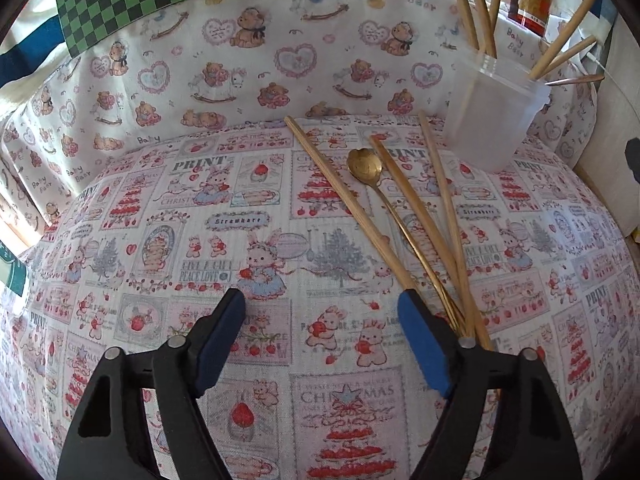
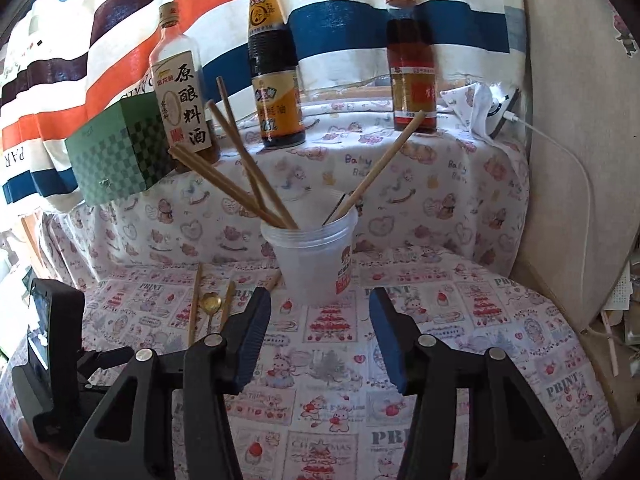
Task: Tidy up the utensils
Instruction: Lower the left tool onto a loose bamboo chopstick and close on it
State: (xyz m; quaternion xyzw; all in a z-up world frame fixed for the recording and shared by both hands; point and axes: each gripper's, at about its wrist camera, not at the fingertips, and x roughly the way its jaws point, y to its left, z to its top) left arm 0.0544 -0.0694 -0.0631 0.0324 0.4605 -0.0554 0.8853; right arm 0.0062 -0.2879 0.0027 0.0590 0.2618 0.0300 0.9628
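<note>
With your left gripper (image 1: 322,334) open and empty just left of the chopsticks (image 1: 348,204) and gold spoon (image 1: 365,164) lying on the tablecloth (image 1: 160,240), handles toward you, shift right to grasp one; your right gripper (image 2: 318,334), also unclenched, faces the plastic cup (image 2: 316,260).

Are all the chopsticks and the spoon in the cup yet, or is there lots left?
Partly done. Several chopsticks already stand in the plastic cup. Nothing is in hand: the left gripper and the right gripper are both open and hold nothing. Left to do: three loose chopsticks and the gold spoon lie on the tablecloth beside the cup.
</note>
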